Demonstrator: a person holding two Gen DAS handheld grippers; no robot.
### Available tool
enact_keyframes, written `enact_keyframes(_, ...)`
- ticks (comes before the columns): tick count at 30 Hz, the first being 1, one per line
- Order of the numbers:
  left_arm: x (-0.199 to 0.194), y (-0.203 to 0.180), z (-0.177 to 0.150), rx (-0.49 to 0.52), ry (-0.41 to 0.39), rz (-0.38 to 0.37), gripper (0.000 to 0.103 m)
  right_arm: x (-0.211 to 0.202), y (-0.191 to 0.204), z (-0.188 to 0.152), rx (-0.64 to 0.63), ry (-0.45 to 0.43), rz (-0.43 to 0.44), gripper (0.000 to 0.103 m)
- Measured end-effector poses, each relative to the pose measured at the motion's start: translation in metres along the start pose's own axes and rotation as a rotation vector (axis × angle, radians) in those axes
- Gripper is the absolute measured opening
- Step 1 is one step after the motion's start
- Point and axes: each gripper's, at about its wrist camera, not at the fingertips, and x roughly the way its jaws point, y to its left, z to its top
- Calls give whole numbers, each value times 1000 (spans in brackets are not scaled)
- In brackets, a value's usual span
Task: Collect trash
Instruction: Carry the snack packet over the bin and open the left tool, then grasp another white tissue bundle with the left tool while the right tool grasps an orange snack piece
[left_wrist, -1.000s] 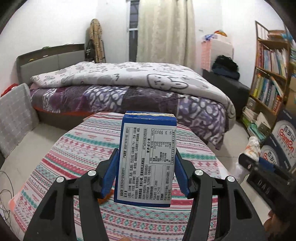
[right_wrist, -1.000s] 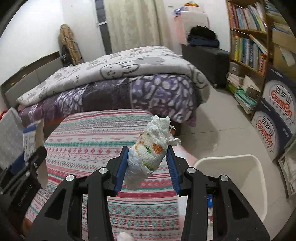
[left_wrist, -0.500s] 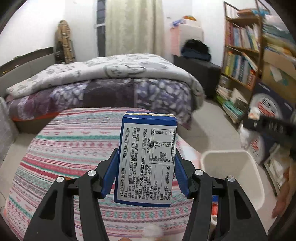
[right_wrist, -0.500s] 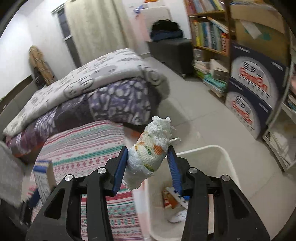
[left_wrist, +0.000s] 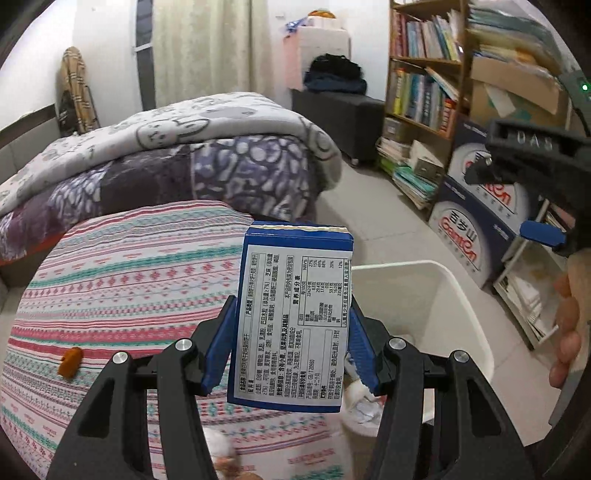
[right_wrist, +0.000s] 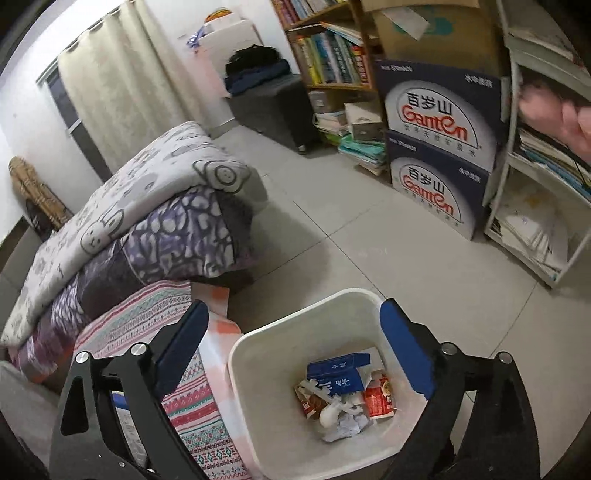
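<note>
My left gripper (left_wrist: 290, 354) is shut on a blue and white carton (left_wrist: 291, 317) and holds it upright above the right edge of the striped table (left_wrist: 122, 291), beside the white trash bin (left_wrist: 458, 314). My right gripper (right_wrist: 295, 350) is open and empty right above the bin (right_wrist: 251, 354). The bin holds blue cartons (right_wrist: 336, 373), a red packet (right_wrist: 376, 398) and the white crumpled wad (right_wrist: 332, 413). The right gripper also shows in the left wrist view (left_wrist: 532, 192), high at the right.
A small orange scrap (left_wrist: 70, 362) lies on the table. A bed with a patterned duvet (right_wrist: 147, 214) stands behind the table. Stacked Ganten boxes (right_wrist: 439, 147) and bookshelves (left_wrist: 421, 85) line the right side. Tiled floor (right_wrist: 351, 229) lies between.
My right gripper moved right over the bin and opened; the crumpled wad dropped into the bin. My left gripper swung right toward the bin with the carton.
</note>
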Motion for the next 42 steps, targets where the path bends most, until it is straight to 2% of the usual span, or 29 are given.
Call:
enact_keyframes(4,4,-16,-2,15,18,-36,56,2,-10,3,29,20,4,92)
enact_keyframes(8,12,-31,-2,24,62,-121,57,0,-17,5,47,22,10,93)
enact_keyframes(11,15,-34,-4,37,91,-148,75,-2,-21,7,63,19,13,93)
enact_keyframes(15,19,-29,-9,47,127,-136,77,0,-21,6,82,39,28,94)
enact_keyframes(20,26,-12,-15,35,197,-123,79,8,-8,1,43,86,40,96)
enact_keyframes(24,34,9,-21,35,277,-100,79,18,2,-6,12,142,57,96)
enact_keyframes(34,48,75,-48,-64,512,-88,79,32,29,-21,-41,222,90,96)
enact_keyframes(38,53,79,-70,-27,620,-91,79,38,43,-29,-68,246,93,96)
enact_keyframes(41,53,80,-86,3,641,-56,78,42,52,-35,-89,255,84,96)
enact_keyframes(42,53,82,-89,0,637,-51,72,45,56,-38,-94,261,80,96)
